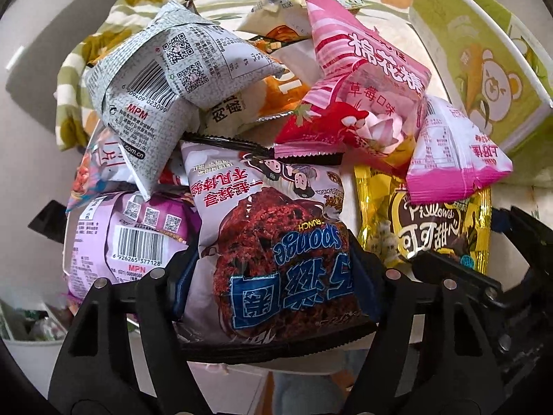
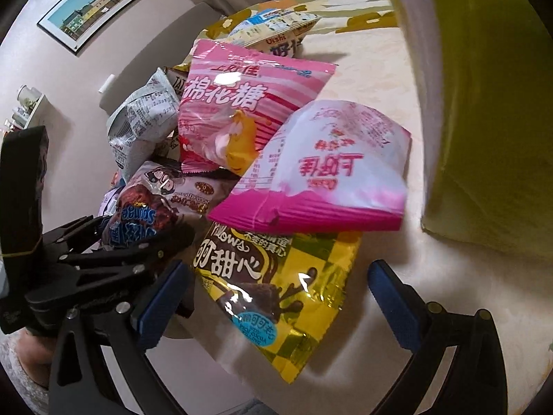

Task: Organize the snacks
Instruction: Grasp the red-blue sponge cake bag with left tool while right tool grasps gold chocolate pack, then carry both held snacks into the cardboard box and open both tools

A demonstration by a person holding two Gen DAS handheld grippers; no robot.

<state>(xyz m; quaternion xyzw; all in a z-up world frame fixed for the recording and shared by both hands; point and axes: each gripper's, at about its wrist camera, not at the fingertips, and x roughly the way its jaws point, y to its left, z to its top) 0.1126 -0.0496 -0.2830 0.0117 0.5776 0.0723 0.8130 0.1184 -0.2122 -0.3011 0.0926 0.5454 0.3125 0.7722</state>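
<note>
The left gripper (image 1: 273, 273) clamps the Sponge Crunch bag (image 1: 273, 242) at the pile's near edge. Just beside that bag, the yellow Pillows bag (image 2: 276, 297) lies between the right gripper's (image 2: 276, 297) wide-open jaws, bare tablecloth (image 2: 373, 79) beyond.

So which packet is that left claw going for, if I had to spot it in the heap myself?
Find the snack pile on the pale table. At its near edge, the left gripper straddles the Sponge bag. It alone shows a dark red-brown chunk under blue lettering; its neighbours are a purple bag and a yellow bag.

Soft daylight, glare on foil wrappers, fisheye edges dark, slight blur.
</note>
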